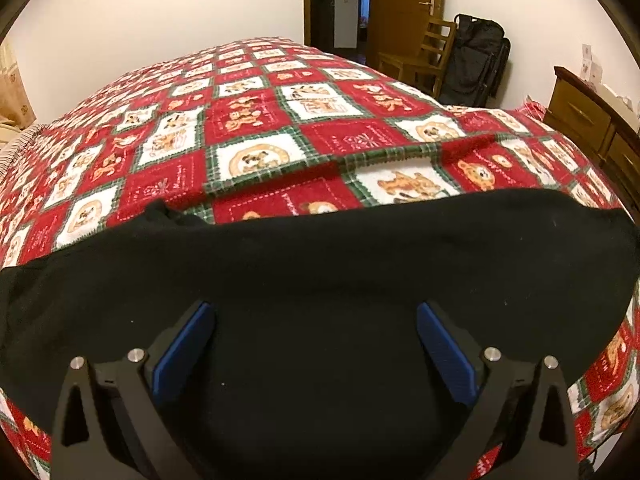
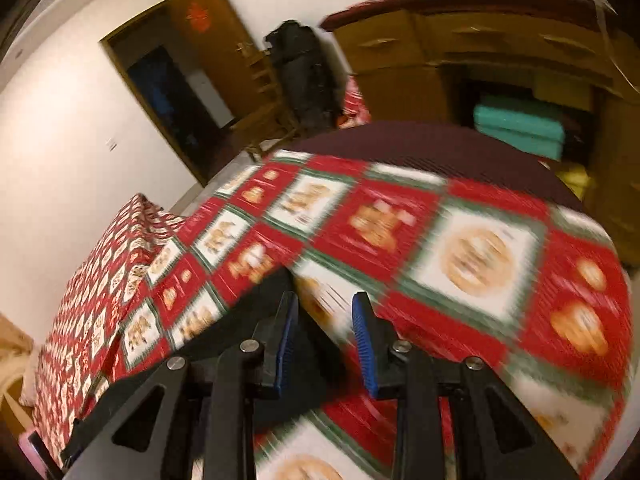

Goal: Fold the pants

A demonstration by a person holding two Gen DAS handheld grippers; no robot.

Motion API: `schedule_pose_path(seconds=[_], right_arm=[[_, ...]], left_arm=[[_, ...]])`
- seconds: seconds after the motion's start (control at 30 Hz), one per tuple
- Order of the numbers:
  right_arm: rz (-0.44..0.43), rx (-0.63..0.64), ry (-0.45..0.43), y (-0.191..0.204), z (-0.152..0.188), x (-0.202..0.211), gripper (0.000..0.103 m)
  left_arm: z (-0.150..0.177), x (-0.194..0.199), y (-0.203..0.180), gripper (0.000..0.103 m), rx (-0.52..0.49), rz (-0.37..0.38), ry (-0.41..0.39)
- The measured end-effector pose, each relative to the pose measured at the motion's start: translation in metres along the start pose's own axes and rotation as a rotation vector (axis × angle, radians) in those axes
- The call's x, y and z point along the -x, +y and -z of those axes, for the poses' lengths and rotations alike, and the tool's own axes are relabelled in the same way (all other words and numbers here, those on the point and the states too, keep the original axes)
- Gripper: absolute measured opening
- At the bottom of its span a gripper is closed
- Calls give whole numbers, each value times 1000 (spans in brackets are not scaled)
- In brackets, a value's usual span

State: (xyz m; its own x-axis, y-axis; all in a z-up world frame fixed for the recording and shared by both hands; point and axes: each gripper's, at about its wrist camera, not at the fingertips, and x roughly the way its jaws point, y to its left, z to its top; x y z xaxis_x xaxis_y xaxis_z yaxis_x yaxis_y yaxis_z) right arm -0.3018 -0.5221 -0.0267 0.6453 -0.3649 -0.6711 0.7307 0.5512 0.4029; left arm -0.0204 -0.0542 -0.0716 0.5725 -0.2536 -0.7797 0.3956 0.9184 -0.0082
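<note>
Black pants (image 1: 320,264) lie flat across the near part of a bed covered by a red, white and green patchwork quilt (image 1: 260,128). My left gripper (image 1: 316,312) hovers over the pants with its blue-padded fingers (image 1: 188,348) wide apart and nothing between them. In the right wrist view, which is motion-blurred, my right gripper (image 2: 325,308) is partly open and empty above the quilt (image 2: 460,248). A corner of the black pants (image 2: 256,304) lies just left of and under its left finger (image 2: 286,332).
A wooden chair (image 1: 424,56) and a black bag (image 1: 476,60) stand by the open door (image 1: 404,4) beyond the bed. A wooden dresser (image 1: 596,120) stands to the right of the bed, and shows in the right wrist view (image 2: 480,60) with teal boxes (image 2: 520,128).
</note>
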Motion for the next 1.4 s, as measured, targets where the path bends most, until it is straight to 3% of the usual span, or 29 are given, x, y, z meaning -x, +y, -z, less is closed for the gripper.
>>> schedule_pose_path(seconds=[0.17,0.23,0.3,0.37,0.67,0.73,0.9,0.97,1.4], right_arm=[[-42,-82,62,-11,31,5,30],[-48,-71,86,-2,40,0,35],[-60,-63,73,4,45,-1,55],[-36,-21,54,15,47,-4,64],[41,-21,7,40,37,-29,64],[43,23,22,52,39,-34,64],[38,26,45,54,39,-39,30],[19,0,45,48,39,-39,25],[-22,-44,34,43,37,-39,27]], left_arm=[[-9,15,-5,103,2,57,-55],[-11,16,-14,103,-25,71,-56],[-10,14,-22,103,-58,59,-52],[-6,13,-25,103,-78,58,-41],[-9,15,-14,103,-22,45,-44],[-12,16,-18,103,-22,54,-49],[-27,22,-41,103,-72,85,-93],[-32,20,-51,103,-88,101,-95],[-26,-7,-67,103,-132,31,26]])
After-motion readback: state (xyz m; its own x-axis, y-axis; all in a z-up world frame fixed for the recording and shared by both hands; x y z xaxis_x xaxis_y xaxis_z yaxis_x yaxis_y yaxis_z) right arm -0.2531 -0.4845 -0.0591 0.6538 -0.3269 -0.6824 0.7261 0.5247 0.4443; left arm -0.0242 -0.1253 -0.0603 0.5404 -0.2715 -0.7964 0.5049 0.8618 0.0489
